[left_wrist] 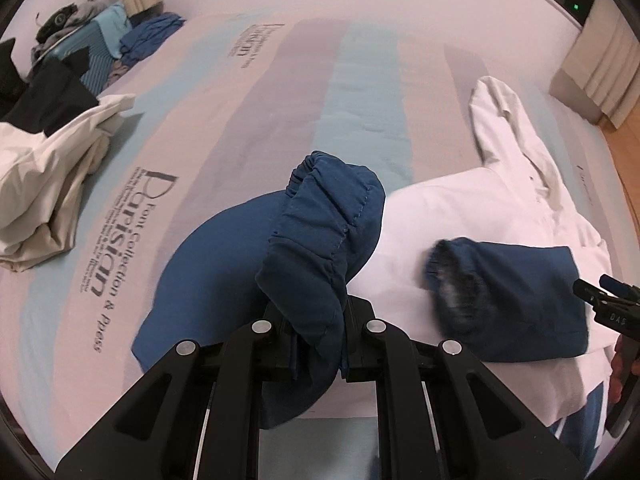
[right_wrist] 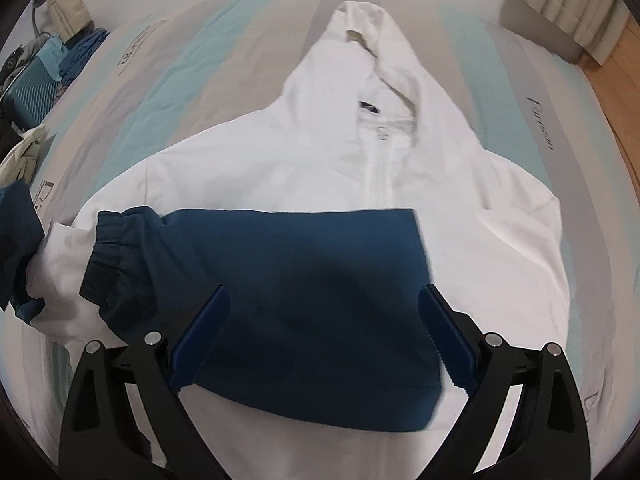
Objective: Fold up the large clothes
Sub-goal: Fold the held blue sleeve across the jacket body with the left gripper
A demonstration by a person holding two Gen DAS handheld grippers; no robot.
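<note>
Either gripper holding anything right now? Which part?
The left gripper is shut on the jacket's blue sleeve, just behind its elastic cuff. The right gripper is open above the folded sleeve, holding nothing.

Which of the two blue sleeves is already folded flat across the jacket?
The right blue sleeve, lying across the white jacket below the open right gripper. The left blue sleeve is bunched in the shut left gripper.

Left claw (left_wrist: 318, 344) clamping blue sleeve (left_wrist: 320, 240), white jacket (left_wrist: 480, 208) beside
</note>
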